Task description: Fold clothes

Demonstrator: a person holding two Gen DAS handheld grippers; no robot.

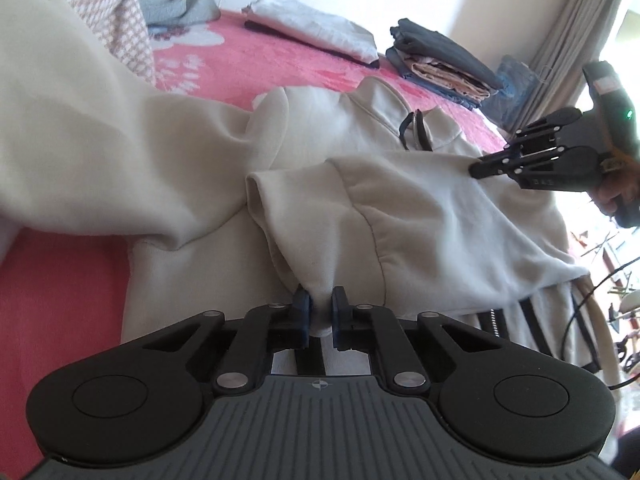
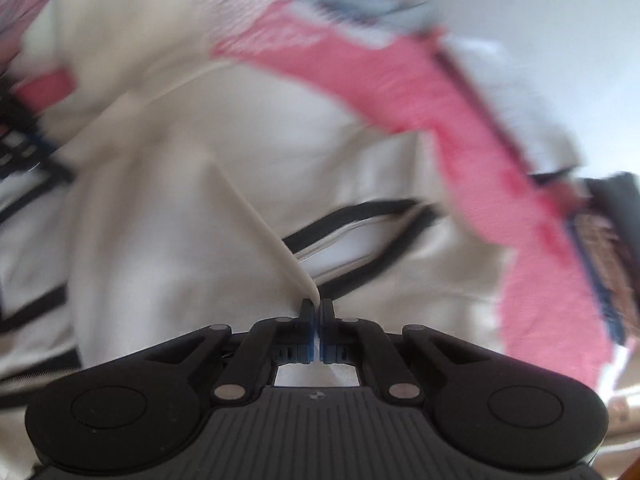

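A cream sweatshirt with a black-edged zip collar lies spread on the pink bed cover. My left gripper is shut on a bunched fold of its fabric near the sleeve cuff, and the cloth fills the gap between the blue pads. At the right of the left wrist view, my right gripper has its tip on the sweatshirt's shoulder edge. In the blurred right wrist view, the right gripper is shut on a thin ridge of the sweatshirt just in front of the zip opening.
A stack of folded clothes sits at the far right of the bed. A white folded garment and a grey-blue one lie by the wall. A black-and-white striped cloth hangs at the bed's right edge, under a curtain.
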